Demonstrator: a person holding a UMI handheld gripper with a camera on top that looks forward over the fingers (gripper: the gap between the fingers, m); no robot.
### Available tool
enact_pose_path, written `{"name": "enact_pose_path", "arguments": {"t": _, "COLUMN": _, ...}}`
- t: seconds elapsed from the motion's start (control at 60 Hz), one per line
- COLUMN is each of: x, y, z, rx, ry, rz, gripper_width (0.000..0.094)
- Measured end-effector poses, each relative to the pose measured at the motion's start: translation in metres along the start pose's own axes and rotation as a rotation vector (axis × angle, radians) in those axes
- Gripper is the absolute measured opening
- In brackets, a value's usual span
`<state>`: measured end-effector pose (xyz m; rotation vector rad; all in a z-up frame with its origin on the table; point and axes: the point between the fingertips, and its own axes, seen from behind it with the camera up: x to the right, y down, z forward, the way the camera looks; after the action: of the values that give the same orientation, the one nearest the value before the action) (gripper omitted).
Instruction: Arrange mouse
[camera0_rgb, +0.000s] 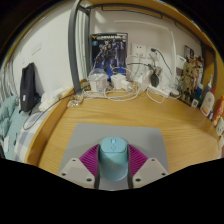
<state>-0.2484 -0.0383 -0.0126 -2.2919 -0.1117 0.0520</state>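
It looked like a bedroom study corner: a wooden desk (150, 120) against the wall, cluttered with cables (125, 88), a boxed model kit (109, 52) and figurines (190, 75).

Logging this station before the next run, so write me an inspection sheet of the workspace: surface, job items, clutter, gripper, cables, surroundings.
Surface: wooden desk with a grey mouse mat lying just ahead of the fingers.
Job's things: pale teal mouse between the fingers, over the mat's near edge.
Clutter: clear plastic packets and small items along the desk's back edge; bottles at the far right end.
Gripper: gripper shut on the mouse, both pink pads against its sides.
Cables: white cables looped at the back by the wall.
Surroundings: a poster on the wall, a dark chair back to the left, and a figurine at the right.
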Motion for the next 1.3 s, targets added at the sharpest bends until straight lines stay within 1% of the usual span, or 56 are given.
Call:
{"name": "enact_pose_path", "arguments": {"t": 0.067, "x": 0.0, "y": 0.001, "z": 0.0, "rx": 0.009, "ry": 0.005, "rz": -0.004, "gripper_width": 0.0446}}
{"name": "enact_pose_path", "arguments": {"t": 0.167, "x": 0.0, "y": 0.001, "z": 0.001, "rx": -0.007, "ry": 0.0, "rz": 0.009, "gripper_width": 0.0506}}
{"name": "enact_pose_path", "arguments": {"t": 0.183, "x": -0.001, "y": 0.001, "z": 0.001, "rx": -0.013, "ry": -0.003, "rz": 0.009, "gripper_width": 0.0542}}
{"name": "enact_pose_path", "arguments": {"t": 0.233, "x": 0.001, "y": 0.003, "z": -0.003, "rx": -0.04, "ry": 0.005, "rz": 0.013, "gripper_width": 0.071}}
{"name": "enact_pose_path", "arguments": {"t": 0.283, "x": 0.001, "y": -0.003, "z": -0.008, "rx": -0.042, "ry": -0.007, "rz": 0.014, "gripper_width": 0.0874}}
{"name": "enact_pose_path", "arguments": {"t": 0.333, "x": 0.001, "y": -0.013, "z": -0.018, "rx": -0.032, "ry": -0.029, "rz": 0.012, "gripper_width": 0.085}}
{"name": "enact_pose_path", "arguments": {"t": 0.383, "x": 0.003, "y": -0.025, "z": -0.033, "rx": -0.015, "ry": -0.05, "rz": 0.013, "gripper_width": 0.0865}}
{"name": "enact_pose_path", "arguments": {"t": 0.533, "x": 0.032, "y": -0.078, "z": -0.089, "rx": 0.055, "ry": -0.1, "rz": 0.013, "gripper_width": 0.0861}}
{"name": "enact_pose_path", "arguments": {"t": 0.667, "x": 0.08, "y": -0.116, "z": -0.141, "rx": 0.116, "ry": -0.088, "rz": 0.001, "gripper_width": 0.0859}}
{"name": "enact_pose_path", "arguments": {"t": 0.783, "x": 0.122, "y": -0.135, "z": -0.183, "rx": 0.161, "ry": -0.09, "rz": 0.006, "gripper_width": 0.0851}}
{"name": "enact_pose_path", "arguments": {"t": 0.883, "x": 0.159, "y": -0.14, "z": -0.21, "rx": 0.189, "ry": -0.084, "rz": 0.018, "gripper_width": 0.0854}}
{"name": "enact_pose_path", "arguments": {"t": 1.083, "x": 0.223, "y": -0.126, "z": -0.234, "rx": 0.19, "ry": -0.062, "rz": 0.052, "gripper_width": 0.0848}}
{"name": "enact_pose_path", "arguments": {"t": 1.2, "x": 0.248, "y": -0.111, "z": -0.241, "rx": 0.188, "ry": -0.036, "rz": 0.032, "gripper_width": 0.0849}}
{"name": "enact_pose_path", "arguments": {"t": 1.3, "x": 0.255, "y": -0.101, "z": -0.245, "rx": 0.183, "ry": -0.042, "rz": 0.027, "gripper_width": 0.0849}}
